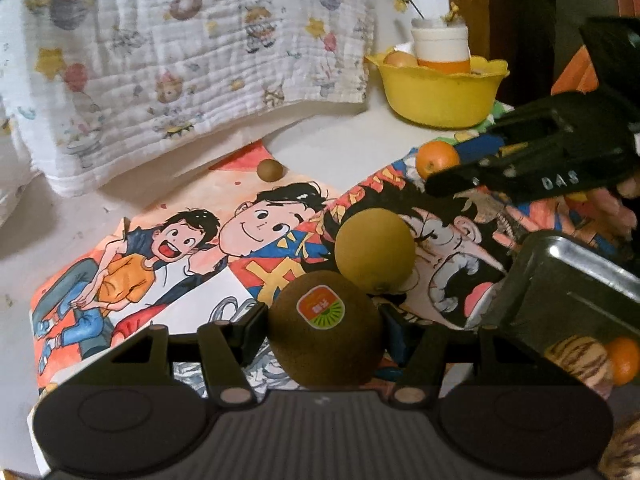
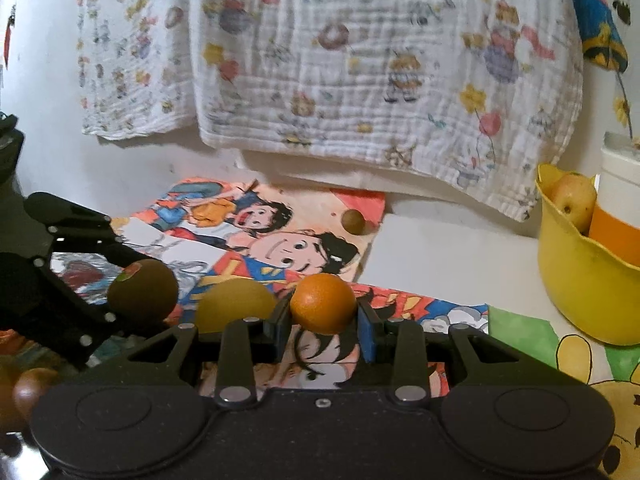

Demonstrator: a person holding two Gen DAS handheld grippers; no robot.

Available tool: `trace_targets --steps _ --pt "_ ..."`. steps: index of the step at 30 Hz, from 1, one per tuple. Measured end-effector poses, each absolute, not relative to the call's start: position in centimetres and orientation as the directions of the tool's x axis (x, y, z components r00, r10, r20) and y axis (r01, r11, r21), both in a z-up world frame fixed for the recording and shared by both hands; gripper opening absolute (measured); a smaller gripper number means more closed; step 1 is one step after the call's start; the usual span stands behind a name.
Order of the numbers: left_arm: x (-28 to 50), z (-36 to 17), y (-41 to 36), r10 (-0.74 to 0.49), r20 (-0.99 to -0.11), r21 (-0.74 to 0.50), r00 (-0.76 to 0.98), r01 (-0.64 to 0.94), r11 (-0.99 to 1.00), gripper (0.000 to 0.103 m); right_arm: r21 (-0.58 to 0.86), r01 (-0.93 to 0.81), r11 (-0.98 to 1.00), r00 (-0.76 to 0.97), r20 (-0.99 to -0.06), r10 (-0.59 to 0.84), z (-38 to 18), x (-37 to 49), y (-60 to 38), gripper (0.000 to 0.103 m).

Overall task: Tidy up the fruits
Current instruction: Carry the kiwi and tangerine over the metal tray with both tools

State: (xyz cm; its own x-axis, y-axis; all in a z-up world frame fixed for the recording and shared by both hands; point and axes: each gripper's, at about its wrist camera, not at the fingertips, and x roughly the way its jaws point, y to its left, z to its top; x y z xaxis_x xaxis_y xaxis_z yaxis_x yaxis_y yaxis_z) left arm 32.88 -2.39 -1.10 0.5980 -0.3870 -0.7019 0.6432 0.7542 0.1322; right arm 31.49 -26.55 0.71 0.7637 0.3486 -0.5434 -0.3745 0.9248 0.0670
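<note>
My left gripper [image 1: 324, 320] is shut on a brown kiwi [image 1: 325, 328] with a sticker, just above the cartoon mats. A yellow-green round fruit [image 1: 374, 256] lies on the mat right behind it. My right gripper [image 2: 323, 322] is shut on an orange [image 2: 323, 309]; the orange also shows in the left wrist view [image 1: 437, 159]. The kiwi [image 2: 143, 290] and the round fruit [image 2: 236, 305] appear to its left. A small brown fruit [image 1: 270, 170] lies far back on the mat.
A yellow bowl [image 1: 440, 94] at the back right holds a pale fruit [image 2: 574, 200] and a white-and-orange cup [image 1: 442, 46]. A metal tray [image 1: 576, 280] at the right holds an orange and a striped item. A printed cloth [image 2: 360, 72] hangs behind.
</note>
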Motion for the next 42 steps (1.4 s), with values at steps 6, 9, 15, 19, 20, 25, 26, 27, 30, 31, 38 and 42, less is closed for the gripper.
trace_targets --steps 6,9,15,19,20,25,26,27,30,31,38,42 --pt "30.2 0.8 -2.0 -0.398 -0.676 0.127 0.620 0.630 0.766 0.064 0.060 -0.393 0.917 0.773 -0.519 0.365 2.2 27.9 -26.1 0.037" --pt "28.1 1.6 -1.9 -0.412 -0.655 0.121 0.634 0.626 0.770 0.064 0.053 -0.404 0.913 0.774 -0.511 0.373 2.8 26.0 -25.9 0.037" --pt "23.6 2.8 -1.3 -0.464 -0.612 0.066 0.640 0.626 0.777 0.064 0.037 -0.414 0.909 0.783 -0.495 0.377 4.2 22.2 -25.6 0.037" --pt "20.7 3.1 -0.6 -0.477 -0.594 0.058 0.648 0.626 0.778 0.064 0.032 -0.416 0.909 0.787 -0.489 0.377 4.7 19.3 -25.3 0.037" --pt "20.2 3.1 -0.4 -0.479 -0.592 0.055 0.648 0.626 0.778 0.064 0.032 -0.415 0.909 0.788 -0.487 0.377 4.7 18.6 -25.3 0.037" --pt "17.2 2.8 0.1 -0.494 -0.595 0.037 0.634 0.636 0.771 0.064 0.056 -0.417 0.907 0.778 -0.494 0.388 4.4 15.0 -25.3 0.037" --pt "16.6 2.6 0.1 -0.493 -0.597 0.035 0.633 0.634 0.772 0.064 0.058 -0.418 0.907 0.776 -0.496 0.389 4.3 14.4 -25.3 0.037" --pt "16.0 2.5 0.1 -0.492 -0.598 0.032 0.633 0.633 0.774 0.064 0.059 -0.418 0.907 0.775 -0.498 0.389 4.2 13.8 -25.3 0.037" --pt "14.6 2.2 0.1 -0.489 -0.596 0.023 0.637 0.623 0.782 0.064 0.056 -0.418 0.907 0.775 -0.499 0.388 3.8 12.1 -25.2 0.037" --pt "14.0 2.1 0.2 -0.486 -0.594 0.020 0.641 0.616 0.787 0.064 0.059 -0.417 0.907 0.774 -0.499 0.389 3.7 11.5 -25.2 0.037" --pt "11.4 1.1 0.4 -0.441 -0.614 -0.028 0.655 0.540 0.841 0.064 0.072 -0.447 0.892 0.749 -0.515 0.416 2.4 8.5 -24.6 0.037" --pt "10.7 0.4 0.3 -0.434 -0.638 -0.070 0.636 0.514 0.855 0.064 0.109 -0.450 0.886 0.725 -0.535 0.434 1.3 8.0 -24.7 0.037"
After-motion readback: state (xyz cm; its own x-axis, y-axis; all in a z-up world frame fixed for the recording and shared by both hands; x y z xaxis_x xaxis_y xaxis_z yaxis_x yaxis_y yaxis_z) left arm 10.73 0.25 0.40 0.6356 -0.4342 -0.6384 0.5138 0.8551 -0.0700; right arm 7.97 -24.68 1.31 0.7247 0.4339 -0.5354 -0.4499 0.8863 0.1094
